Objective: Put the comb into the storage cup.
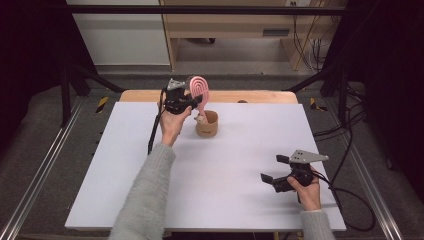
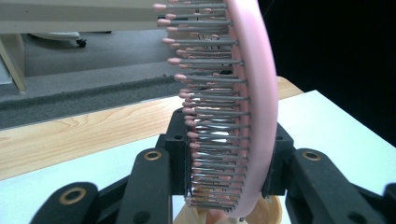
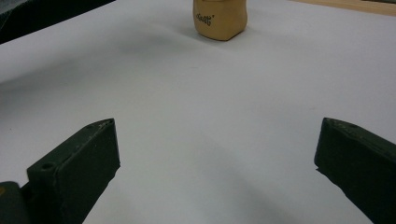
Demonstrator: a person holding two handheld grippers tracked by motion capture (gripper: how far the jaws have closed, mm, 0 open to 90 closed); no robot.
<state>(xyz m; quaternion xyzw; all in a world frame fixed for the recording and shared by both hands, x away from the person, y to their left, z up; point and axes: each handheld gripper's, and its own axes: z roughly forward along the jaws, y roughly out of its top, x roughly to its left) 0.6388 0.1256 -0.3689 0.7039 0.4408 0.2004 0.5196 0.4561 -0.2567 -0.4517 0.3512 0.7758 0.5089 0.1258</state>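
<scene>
A pink hairbrush [image 1: 199, 88] with pink-tipped bristles is held upright over a tan wooden cup [image 1: 207, 124] near the table's far edge. My left gripper [image 1: 192, 101] is shut on the brush. In the left gripper view both jaws clamp the brush head [image 2: 252, 102] from either side, and the cup's rim [image 2: 271, 212] shows just below it. My right gripper [image 1: 274, 169] rests low over the white tabletop at the front right, open, with nothing between its fingers. The right gripper view shows the cup [image 3: 219, 18] far ahead of the spread jaws.
A white board [image 1: 150, 195] covers the table, with a wooden edge [image 1: 260, 96] showing at the back. Black cables [image 1: 345, 195] trail off the right side. Metal frame rails run along both sides.
</scene>
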